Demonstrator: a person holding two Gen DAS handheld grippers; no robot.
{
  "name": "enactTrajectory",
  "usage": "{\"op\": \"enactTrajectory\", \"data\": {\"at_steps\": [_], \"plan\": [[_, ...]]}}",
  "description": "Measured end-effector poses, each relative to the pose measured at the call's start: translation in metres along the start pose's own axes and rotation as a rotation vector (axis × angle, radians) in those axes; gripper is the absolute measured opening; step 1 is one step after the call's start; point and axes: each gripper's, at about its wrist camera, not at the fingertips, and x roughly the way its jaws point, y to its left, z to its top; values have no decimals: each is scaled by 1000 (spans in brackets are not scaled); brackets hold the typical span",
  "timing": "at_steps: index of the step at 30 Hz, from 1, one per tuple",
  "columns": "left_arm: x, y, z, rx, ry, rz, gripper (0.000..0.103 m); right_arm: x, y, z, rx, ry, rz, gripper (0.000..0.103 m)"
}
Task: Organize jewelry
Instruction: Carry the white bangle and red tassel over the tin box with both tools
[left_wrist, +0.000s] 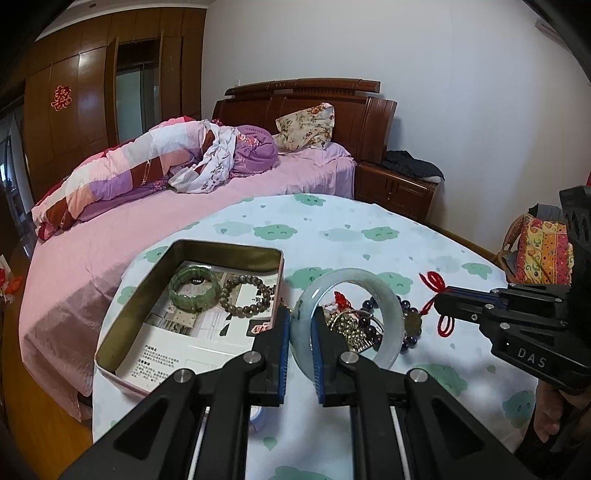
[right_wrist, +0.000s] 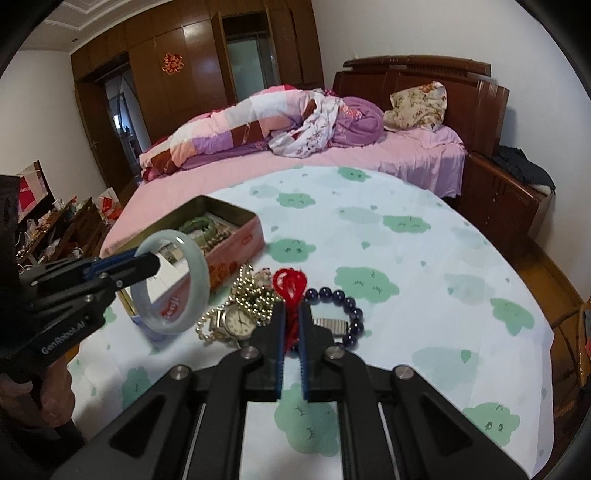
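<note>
A pale jade bangle hangs above the table, with my left gripper shut on its near rim. In the right wrist view the bangle is at the left, held up beside the tin by the left gripper. My right gripper is shut on a red knotted cord, lifted a little over the jewelry pile. The left wrist view shows the right gripper with the red cord at its tip. An open tin box holds a green bracelet and a brown bead bracelet.
On the cloud-patterned tablecloth lie a wristwatch, a gold bead chain and a dark purple bead bracelet. A bed stands behind the table. A chair with a patterned cushion is at the right.
</note>
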Motion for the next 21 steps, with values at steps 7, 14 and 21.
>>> {"op": "enactTrajectory", "data": {"at_steps": [7, 14, 21], "plan": [[-2, 4, 5, 1, -11, 21, 10, -3, 7, 7, -14, -26, 17, 8], [0, 11, 9, -9, -11, 48, 10, 1, 12, 17, -34, -37, 30, 8], [2, 25, 11, -31, -6, 70, 10, 6, 20, 27, -64, -44, 45, 8]]}}
